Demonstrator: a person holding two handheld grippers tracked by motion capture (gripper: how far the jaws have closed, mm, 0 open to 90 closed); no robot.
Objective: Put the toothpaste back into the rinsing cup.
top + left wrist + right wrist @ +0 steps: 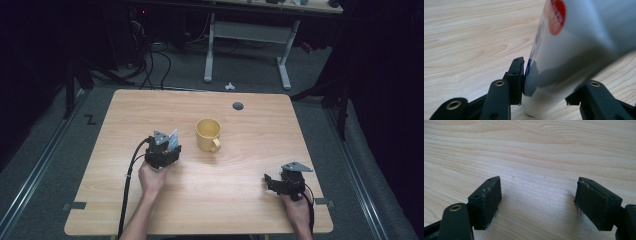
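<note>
Your left claw (169,145) pinches a small white carton (574,50); in the left gripper view both black pads press against its lower sides. No earlier look is there to compare with. Your right claw (270,181) stands spread over bare wood, nothing between its pads, near the right part of the table's (250,150) near edge.

The carton is pale, white to bluish grey, with a round red mark high on one face and a dark blue patch beside the left pad (517,80). It leans over to one side, and its bottom corner sits at or just above the wood. From the high view it shows as a small pale slab at the claw's tip, left of the table's middle, just beside a yellow mug (208,135) that stands upright at the centre with its handle toward the near edge.

The carton's top is cut off by the frame, its print is too blurred to read, and whether it touches the wood you cannot tell.
</note>
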